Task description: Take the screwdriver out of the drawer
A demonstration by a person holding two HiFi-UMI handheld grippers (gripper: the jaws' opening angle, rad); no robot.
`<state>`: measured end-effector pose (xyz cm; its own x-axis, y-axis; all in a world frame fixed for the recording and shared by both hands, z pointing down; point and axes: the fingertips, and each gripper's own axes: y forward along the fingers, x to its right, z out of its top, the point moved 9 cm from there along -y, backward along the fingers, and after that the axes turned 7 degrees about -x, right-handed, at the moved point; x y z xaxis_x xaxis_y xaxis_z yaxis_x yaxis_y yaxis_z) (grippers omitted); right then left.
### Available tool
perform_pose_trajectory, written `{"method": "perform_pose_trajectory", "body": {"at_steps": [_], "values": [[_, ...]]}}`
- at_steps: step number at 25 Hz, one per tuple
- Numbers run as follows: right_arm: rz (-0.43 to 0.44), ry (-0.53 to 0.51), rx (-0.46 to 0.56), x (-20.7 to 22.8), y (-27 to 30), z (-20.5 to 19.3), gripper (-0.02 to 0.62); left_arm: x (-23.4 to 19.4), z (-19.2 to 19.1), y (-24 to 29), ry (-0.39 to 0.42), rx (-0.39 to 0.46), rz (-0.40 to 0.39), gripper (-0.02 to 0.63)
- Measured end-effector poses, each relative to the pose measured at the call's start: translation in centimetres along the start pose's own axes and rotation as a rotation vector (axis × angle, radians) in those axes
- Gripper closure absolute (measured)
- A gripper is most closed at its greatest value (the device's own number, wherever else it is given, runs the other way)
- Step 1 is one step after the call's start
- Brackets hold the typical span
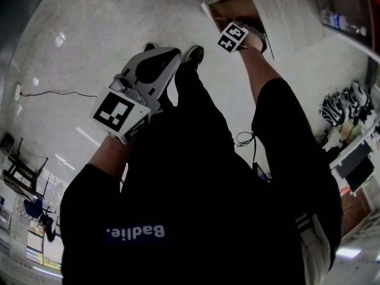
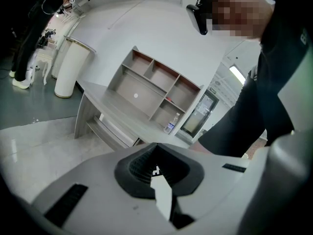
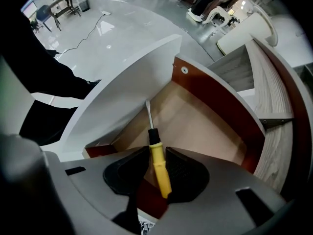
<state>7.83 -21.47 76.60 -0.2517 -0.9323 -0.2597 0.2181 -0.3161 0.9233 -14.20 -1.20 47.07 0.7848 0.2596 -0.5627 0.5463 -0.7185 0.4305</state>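
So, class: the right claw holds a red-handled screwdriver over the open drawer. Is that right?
No: the handle is yellow, not red. The right gripper view shows the right claw holding the yellow-handled screwdriver over the open drawer.

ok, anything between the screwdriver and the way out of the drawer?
Nothing visible. The right gripper is shut on the yellow handle of the screwdriver, whose shaft points into the open drawer. Nothing covers the drawer over the tool, and the drawer's white front and brown walls stand off to the sides.
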Motion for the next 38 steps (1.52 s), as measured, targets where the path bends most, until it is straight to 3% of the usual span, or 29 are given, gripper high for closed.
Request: {"method": "perform_pose_trajectory", "body": {"at_steps": [9,14,31,38], "values": [[0.005,0.004,-0.007,0.1,0.8,-0.2,0.472,0.2,-0.7,-0.1,-0.008,-0.018,0.000,0.604],[-0.024,0.022,0.040,0.3,-0.5,0.2,0.498,0.6,-0.6,-0.2,-0.001,-0.010,-0.009,0.604],[-0.007,0.282,0.216,1.3,-9.4,-1.1,0.500,4.2,2.6,-1.8,0.080,0.051,-0.051,0.604],[-0.014,0.463,0.322,1.8,-15.5,-3.3,0.500,5.5,4.1,-2.6,0.140,0.054,-0.105,0.604]]}}
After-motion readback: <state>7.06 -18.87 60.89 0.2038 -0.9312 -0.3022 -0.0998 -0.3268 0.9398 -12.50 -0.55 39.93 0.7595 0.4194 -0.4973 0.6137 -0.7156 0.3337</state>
